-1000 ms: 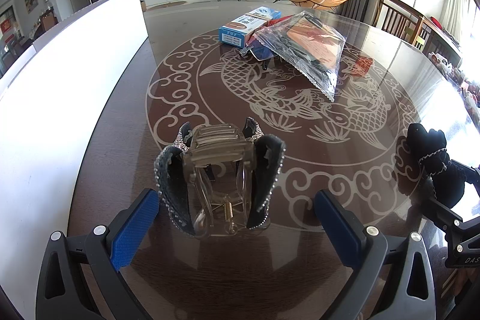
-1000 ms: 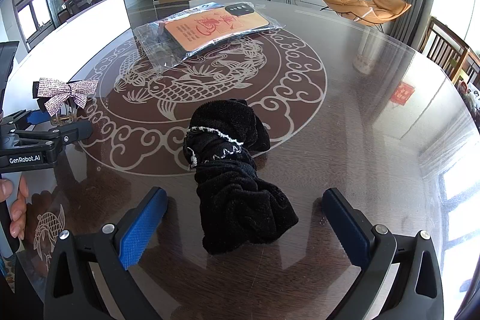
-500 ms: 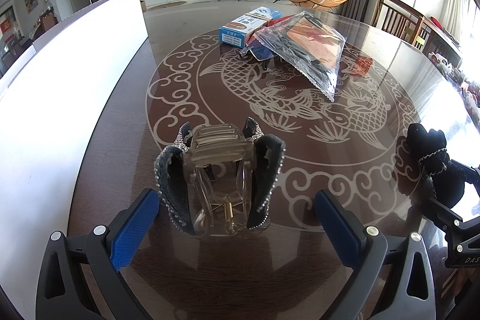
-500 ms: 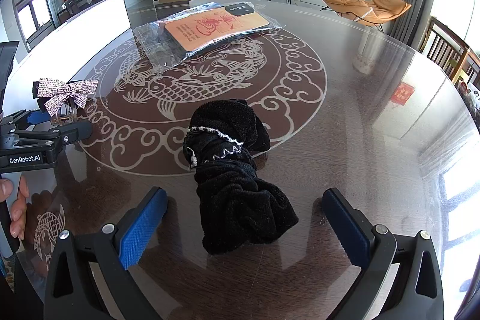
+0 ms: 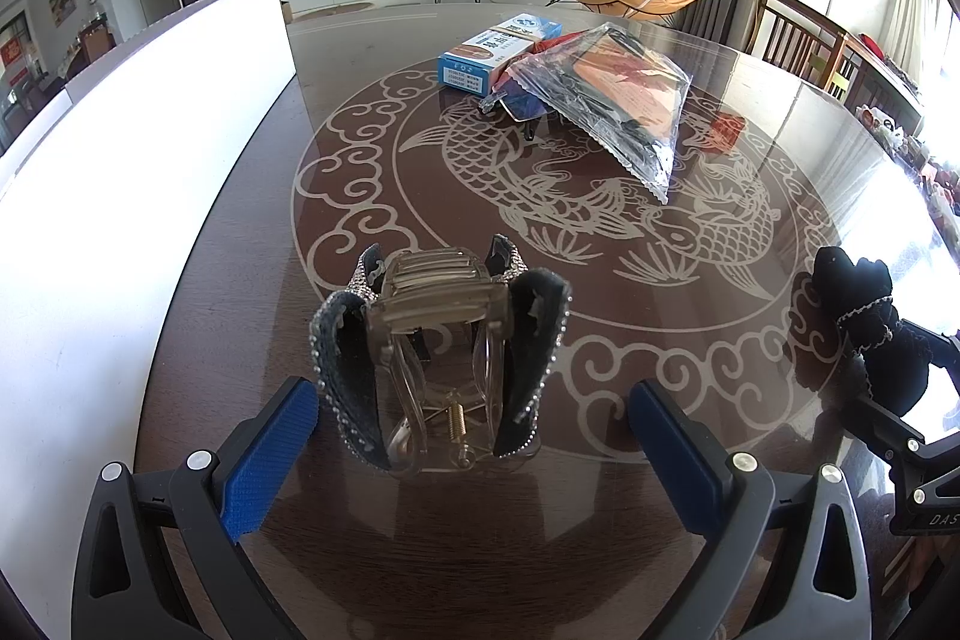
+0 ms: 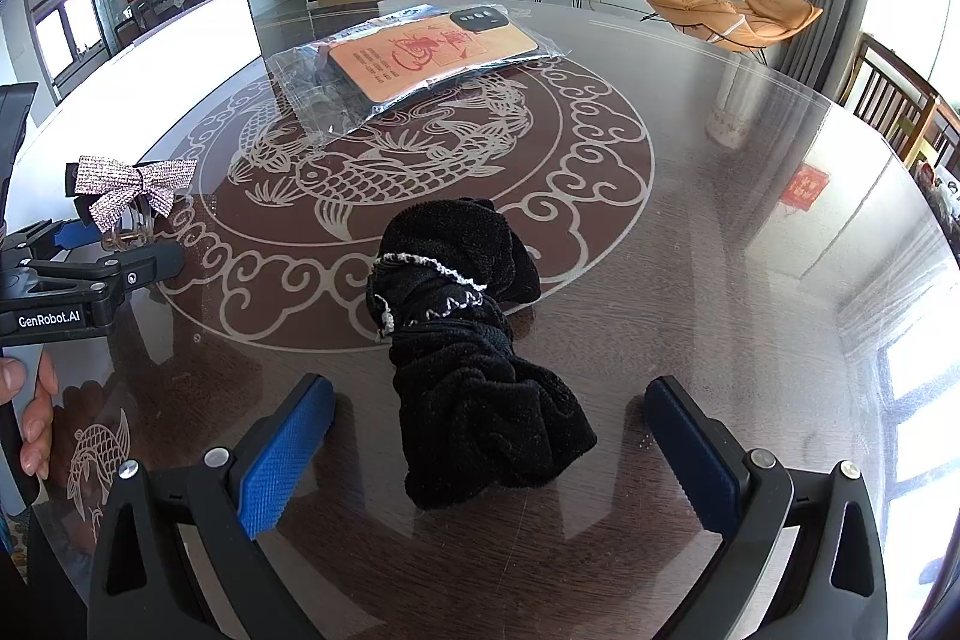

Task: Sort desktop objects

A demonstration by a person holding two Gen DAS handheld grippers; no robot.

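Observation:
A clear hair claw clip with a glittery bow (image 5: 441,358) stands on the dark glass table between the wide-apart fingers of my left gripper (image 5: 474,445), which is open and not touching it. The same clip (image 6: 129,199) shows at the left of the right wrist view. A black scrunchie (image 6: 474,358) lies between the spread blue pads of my right gripper (image 6: 489,454), also open and clear of it. The scrunchie (image 5: 870,328) appears at the right edge of the left wrist view.
Further back lie a phone case in a clear plastic bag (image 5: 612,100) (image 6: 414,58), a blue and white box (image 5: 498,49) and a dark item under the bag. A white board (image 5: 120,196) runs along the table's left side. A hand (image 6: 30,418) holds the left gripper's handle.

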